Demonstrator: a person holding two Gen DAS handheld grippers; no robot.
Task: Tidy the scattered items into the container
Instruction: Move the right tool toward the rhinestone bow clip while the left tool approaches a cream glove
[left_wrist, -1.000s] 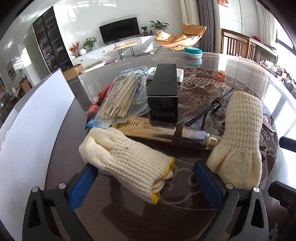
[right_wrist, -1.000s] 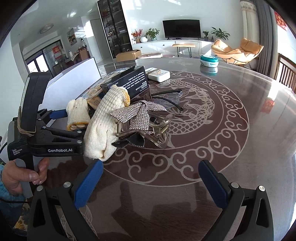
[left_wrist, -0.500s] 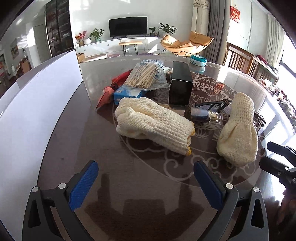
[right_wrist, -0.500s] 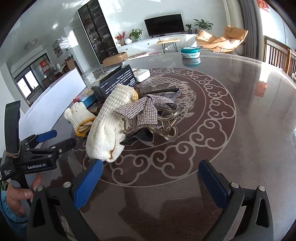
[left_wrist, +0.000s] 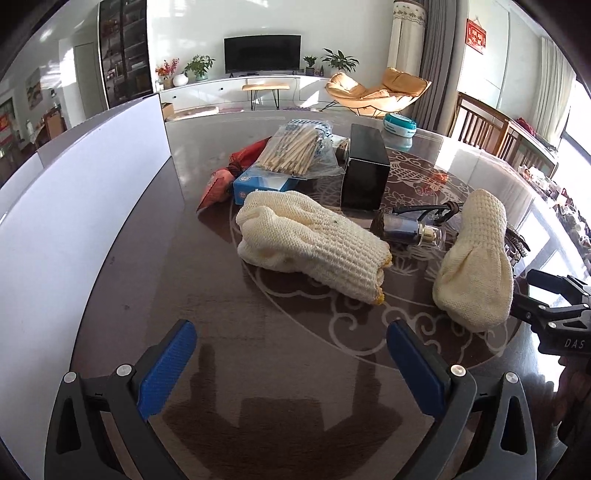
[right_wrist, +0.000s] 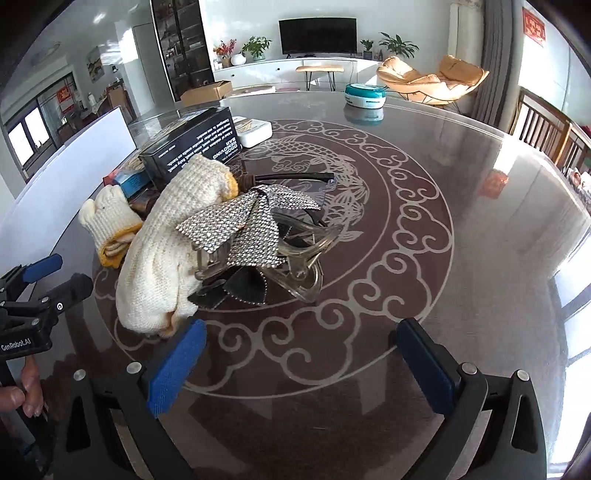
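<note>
A: Left wrist view: the left tool (left_wrist: 291, 363), fingers apart and empty, has drawn back from the folded knit gloves (left_wrist: 314, 245).

B: The gloves remain on the surface (left_wrist: 229, 369), beside the white container (left_wrist: 85, 192); nothing is stowed. The right tool (right_wrist: 301, 365) is likewise apart.

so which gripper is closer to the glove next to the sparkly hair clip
Right. The right gripper has its left finger almost at the glove's near end. The left gripper sits farther back, with that glove off to its right.
</note>
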